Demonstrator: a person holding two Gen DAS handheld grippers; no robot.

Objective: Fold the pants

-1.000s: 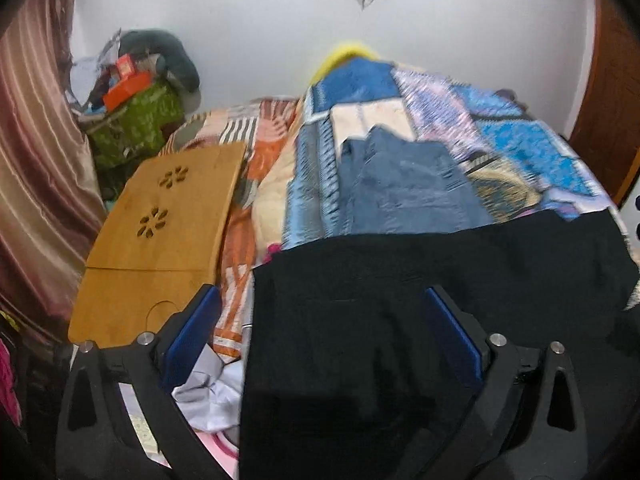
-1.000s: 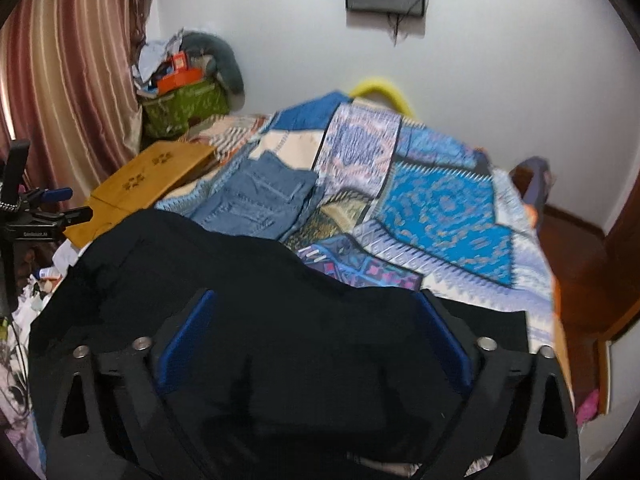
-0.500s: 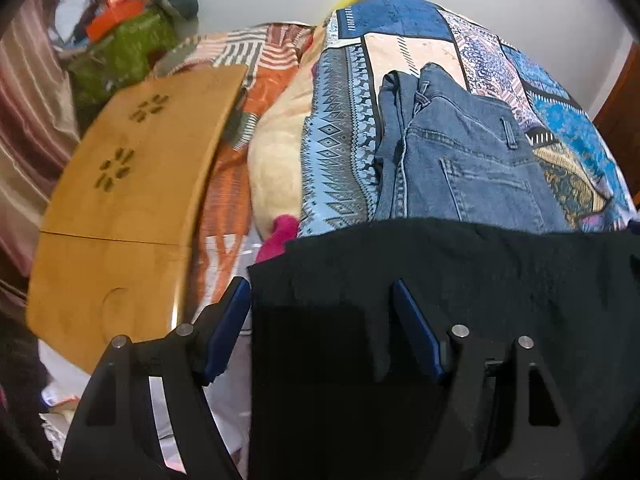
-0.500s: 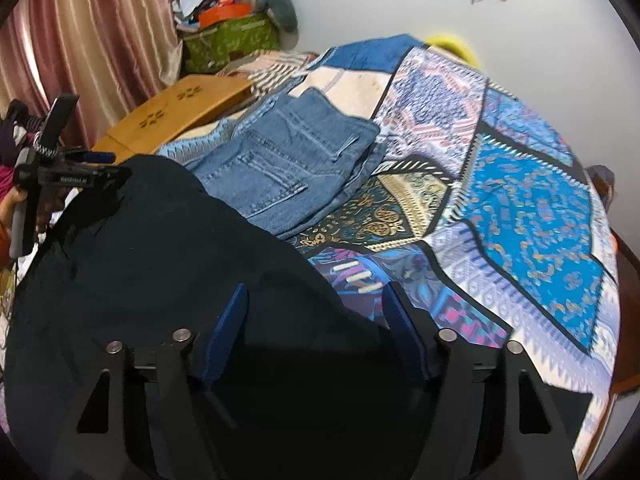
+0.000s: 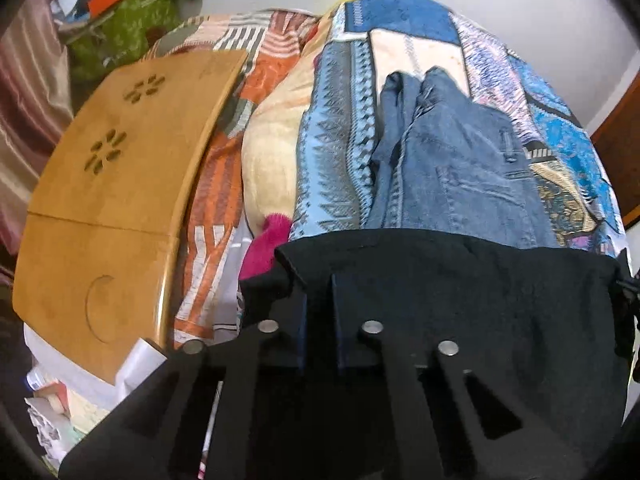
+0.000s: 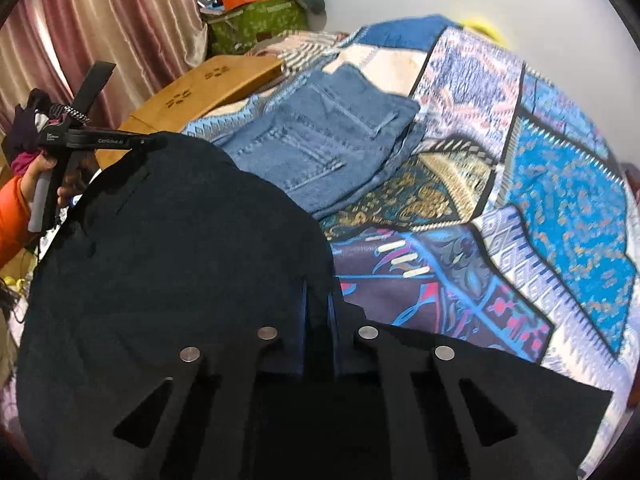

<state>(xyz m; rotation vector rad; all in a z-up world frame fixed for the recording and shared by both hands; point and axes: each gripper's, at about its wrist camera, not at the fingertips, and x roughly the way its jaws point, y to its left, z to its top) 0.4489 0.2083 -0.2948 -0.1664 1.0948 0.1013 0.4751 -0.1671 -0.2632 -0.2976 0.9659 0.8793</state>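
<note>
Left wrist view: the left gripper has its two fingers pulled close together, with a bit of the black pants pinched between them. It grips the pants at the left corner of their top edge. From there the edge runs off to the right of the tool, a long dark line. Just ahead of the tool, past that edge, lie folded jeans on the quilt. A wooden tray sits off to the left.

Right wrist view: the right gripper is also nearly closed, and black cloth is squeezed between its fingers. The pants spread out to the left of this tool, all the way to the other gripper, seen far left in a hand. The jeans lie ahead and a little left. Bare quilt lies ahead and to the right.

So the pants stretch sideways between the two tools, each one holding an end. Neither is nearer; they share the edge. The next move likely needs both to go together, forward and down onto the quilt.
</note>
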